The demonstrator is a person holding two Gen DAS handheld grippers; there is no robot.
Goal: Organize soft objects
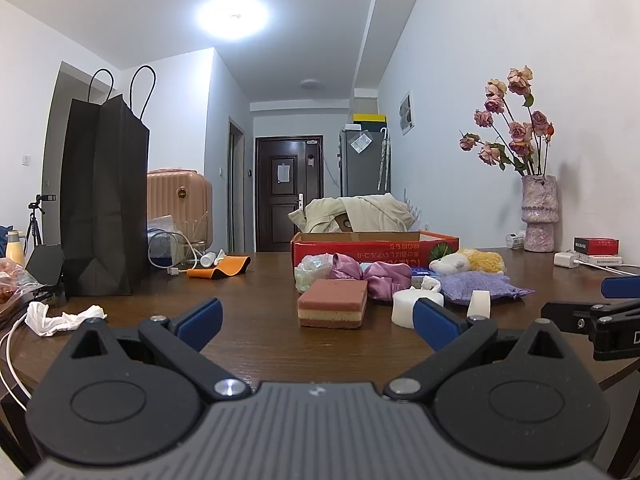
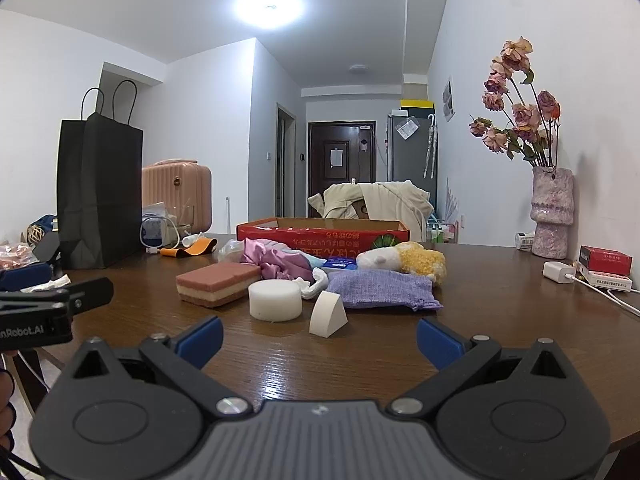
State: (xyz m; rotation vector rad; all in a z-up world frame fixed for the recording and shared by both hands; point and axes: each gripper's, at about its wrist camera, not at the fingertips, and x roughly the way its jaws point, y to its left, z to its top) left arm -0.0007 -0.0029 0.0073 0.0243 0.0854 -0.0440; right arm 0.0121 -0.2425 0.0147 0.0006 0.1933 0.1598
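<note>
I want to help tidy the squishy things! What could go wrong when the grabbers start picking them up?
Both grabbers are open and empty. The soft things lie crowded together: grabbing the white round sponge might knock over the little wedge sponge beside it. The purple pouch touches the plush toy, so pulling one could drag the other. The red box stands behind the pile, so a reach over it may bump things.

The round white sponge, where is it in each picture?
Left wrist view: the round white sponge sits right of centre, partly behind the left tool's right-hand blue finger, right of the striped sponge.
Right wrist view: it sits centre-left, fully visible, left of the white wedge.
Shared landmark: the red box behind the pile.
</note>
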